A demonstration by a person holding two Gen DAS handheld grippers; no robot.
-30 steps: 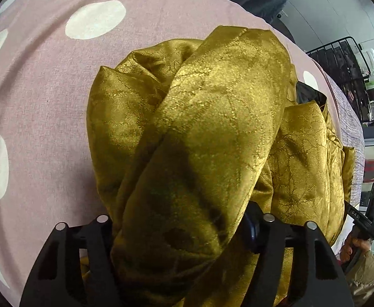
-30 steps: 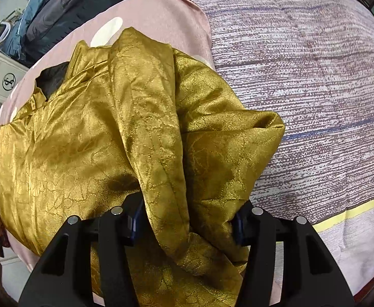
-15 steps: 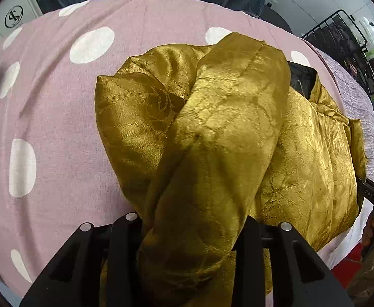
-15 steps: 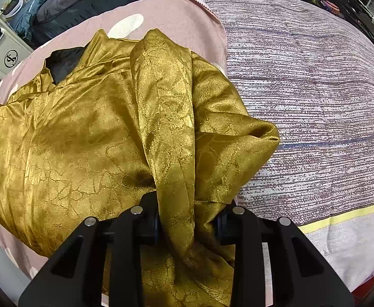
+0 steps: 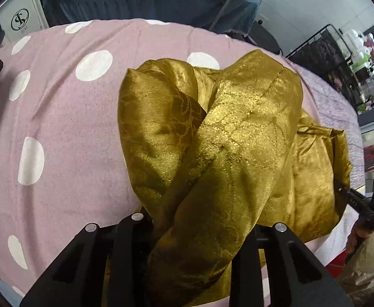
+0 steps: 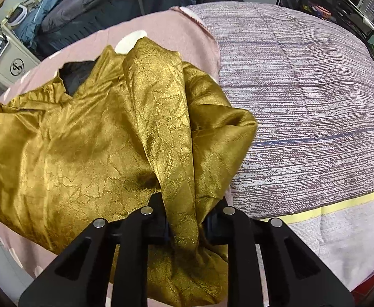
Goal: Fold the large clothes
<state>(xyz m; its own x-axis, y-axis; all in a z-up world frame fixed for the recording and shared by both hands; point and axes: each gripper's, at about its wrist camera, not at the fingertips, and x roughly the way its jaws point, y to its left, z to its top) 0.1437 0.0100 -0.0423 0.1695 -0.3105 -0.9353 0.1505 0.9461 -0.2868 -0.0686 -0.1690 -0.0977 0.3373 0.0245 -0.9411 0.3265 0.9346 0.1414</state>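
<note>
The gold garment [image 5: 238, 133] is glossy patterned satin cloth; the pink dotted sheet [image 5: 66, 117] beneath is matt woven cotton.

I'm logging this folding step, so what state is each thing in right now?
Gold garment: bunched, partly lifted off the bed.
Left claw: closing on a thick fold of the garment.
Right claw: closing on a narrow twisted fold.
Polka-dot sheet: spread flat.
Striped blanket: spread flat.
</note>
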